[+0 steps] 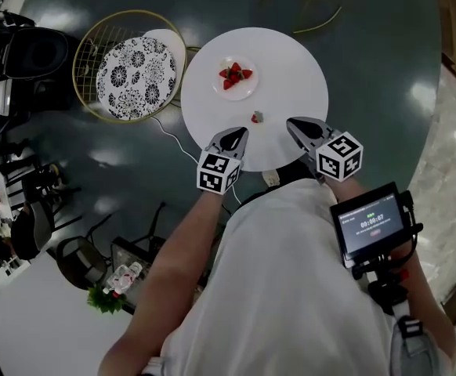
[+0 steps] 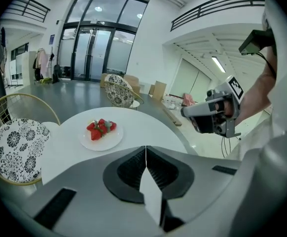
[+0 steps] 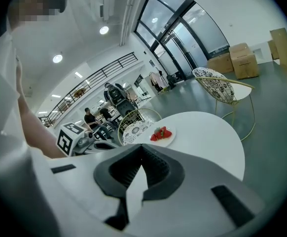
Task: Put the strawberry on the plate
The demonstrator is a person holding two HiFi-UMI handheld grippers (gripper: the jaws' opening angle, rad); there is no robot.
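On the small monitor (image 1: pixel 369 225), a timer readout, seemingly 00:00:07.

Round white table (image 1: pixel 291 61), single flat top, mostly bare white surface. Two items sit directly on it:
1) small white plate (image 1: pixel 236 94), flat on the top, left of ctr and toward the far side in head view. Red berry cluster (image 1: pixel 234 74) approx mid-plate, w/ a few green bits per left gripper view.
2) single strawberry (image 1: pixel 256 117) on the bare top, nearer the person's edge, slightly right of the plate, clearly apart from it, no contact. Too small to tell its orientation.
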